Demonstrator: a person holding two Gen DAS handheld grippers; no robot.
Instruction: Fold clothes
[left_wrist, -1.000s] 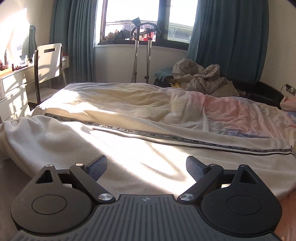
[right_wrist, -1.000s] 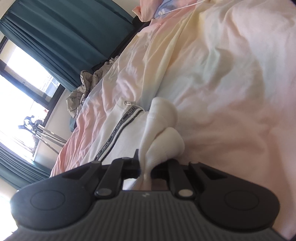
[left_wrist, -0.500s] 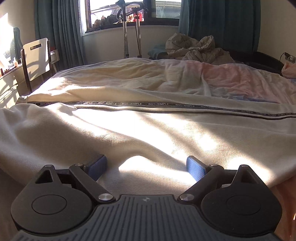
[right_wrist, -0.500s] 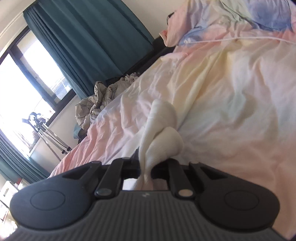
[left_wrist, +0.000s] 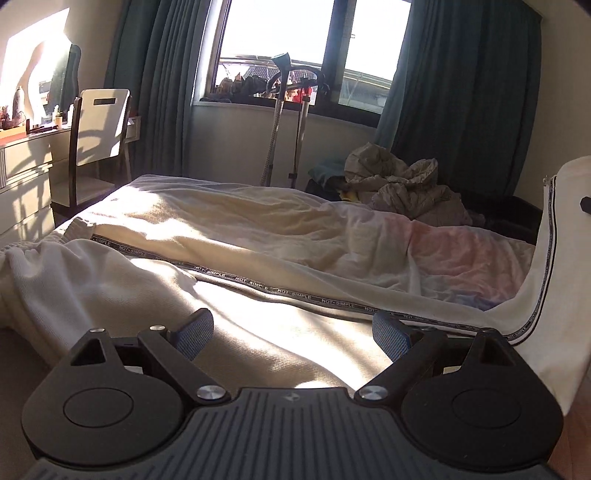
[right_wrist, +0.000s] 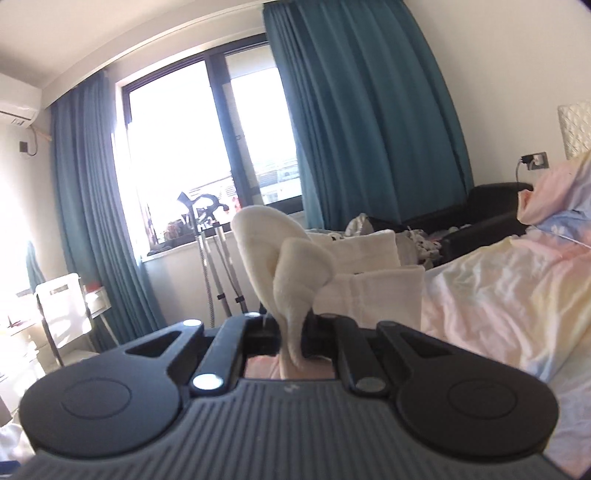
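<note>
Jaws first: on our left gripper (left_wrist: 293, 326) they stand wide apart, the blue pads (left_wrist: 194, 325) holding nothing, poised just above the sunlit cream trousers (left_wrist: 258, 317) spread across the bed (left_wrist: 461, 254). We cannot tell whether the pads touch the cloth. On our right gripper (right_wrist: 291, 328) the jaws are closed narrow on a bunched end of the same cream cloth (right_wrist: 288, 266), which rises out from between the fingers in two rounded folds.

From the left wrist view we see the trousers lying lengthwise across the bed, a black side stripe (left_wrist: 295, 293) lettered NOT-SIMPLE running along them. At the right edge of that view one end of the garment is lifted upright, the stripe climbing with it, well clear of the bed. The left end of the trousers drapes over the near edge of the mattress.

Under the garment lies a pastel pink and yellow sheet (right_wrist: 509, 295). Beyond the bed we make out a crumpled grey duvet (left_wrist: 402, 184), teal curtains (right_wrist: 369, 122) either side of a bright window (left_wrist: 280, 48), a pair of crutches (left_wrist: 284, 122) leaning below the sill, and a white chair (left_wrist: 99, 133) by the bench (left_wrist: 26, 147) at the left.
</note>
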